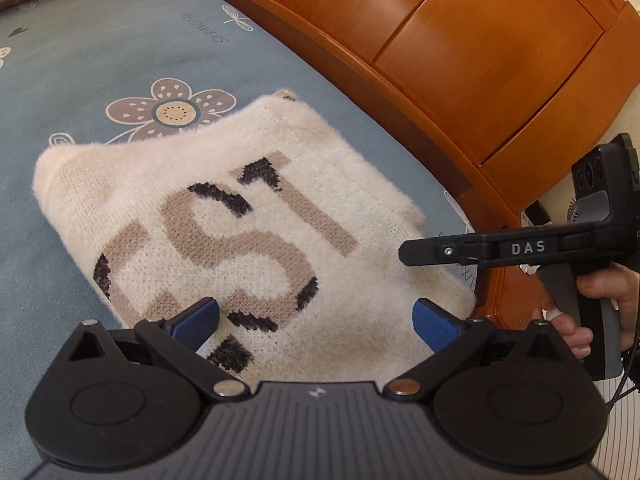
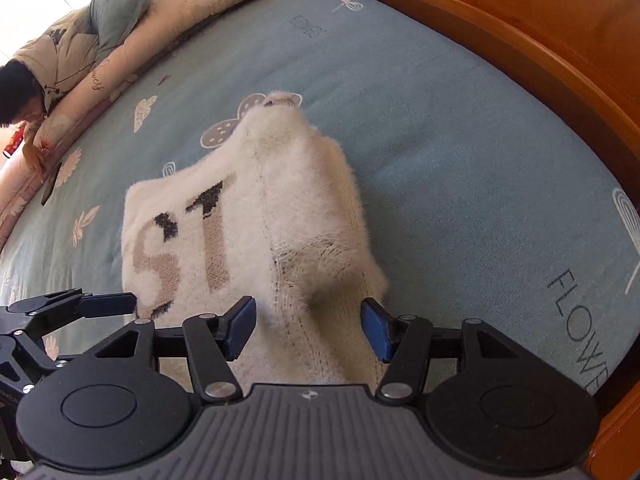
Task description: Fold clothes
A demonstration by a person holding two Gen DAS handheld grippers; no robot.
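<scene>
A fuzzy cream sweater with brown and black letters lies folded into a compact block on the blue-grey flowered bedsheet. My left gripper hovers over the sweater's near edge, its jaws wide apart and nothing pressed between the blue pads. My right gripper comes in from the right beside the sweater's corner. In the right wrist view the sweater runs away from the camera with a folded sleeve on top. My right gripper is open above its near end, and the pads stand clear of the knit.
A polished wooden bed frame curves along the sheet's right side. A rolled quilt and a person are at the far left edge of the bed, with a dark flat object near them. A hand holds the right gripper's handle.
</scene>
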